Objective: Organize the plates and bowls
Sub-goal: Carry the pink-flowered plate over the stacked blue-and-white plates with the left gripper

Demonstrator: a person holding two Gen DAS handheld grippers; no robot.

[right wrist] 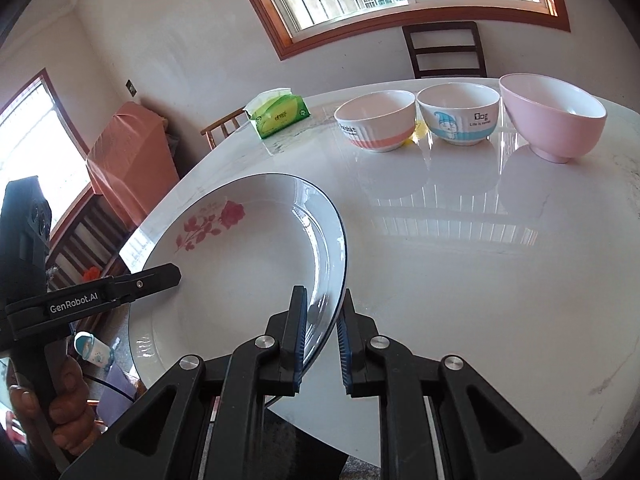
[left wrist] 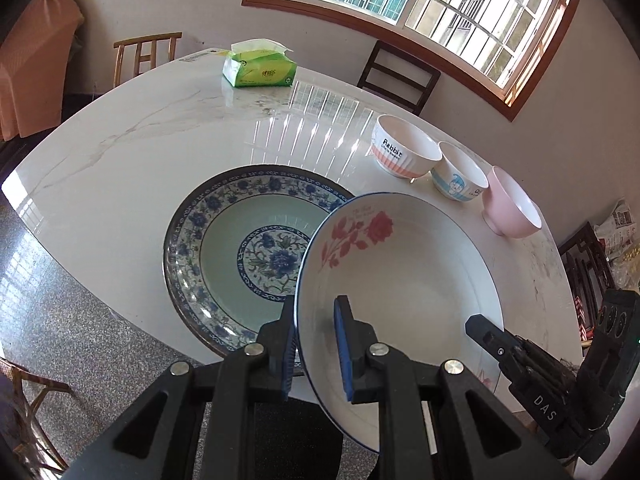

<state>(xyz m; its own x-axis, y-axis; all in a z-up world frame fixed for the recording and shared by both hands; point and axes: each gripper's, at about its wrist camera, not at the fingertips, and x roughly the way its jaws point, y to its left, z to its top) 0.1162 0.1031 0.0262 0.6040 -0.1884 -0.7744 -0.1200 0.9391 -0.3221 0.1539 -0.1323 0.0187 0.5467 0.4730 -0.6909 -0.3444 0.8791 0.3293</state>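
Observation:
A white plate with a red rose and a thin blue rim (left wrist: pixel 400 272) (right wrist: pixel 240 264) hangs tilted above the table, held at two opposite edges. My left gripper (left wrist: pixel 316 308) is shut on its left rim, and in the right wrist view it (right wrist: pixel 170 272) reaches in from the left. My right gripper (right wrist: pixel 323 298) is shut on the plate's right rim, and in the left wrist view it (left wrist: pixel 480 326) shows at the far side of the plate. A large blue-and-white flowered plate (left wrist: pixel 224 248) lies flat on the table, partly covered by the white plate's edge.
Three bowls stand in a row at the back right: a Rabbit bowl (left wrist: pixel 404 148) (right wrist: pixel 376 120), a Dog bowl (left wrist: pixel 460 176) (right wrist: pixel 458 114) and a pink bowl (left wrist: pixel 514 208) (right wrist: pixel 554 120). A green tissue pack (left wrist: pixel 260 66) (right wrist: pixel 280 114) sits far back on the marble table (left wrist: pixel 140 152). Chairs stand around it.

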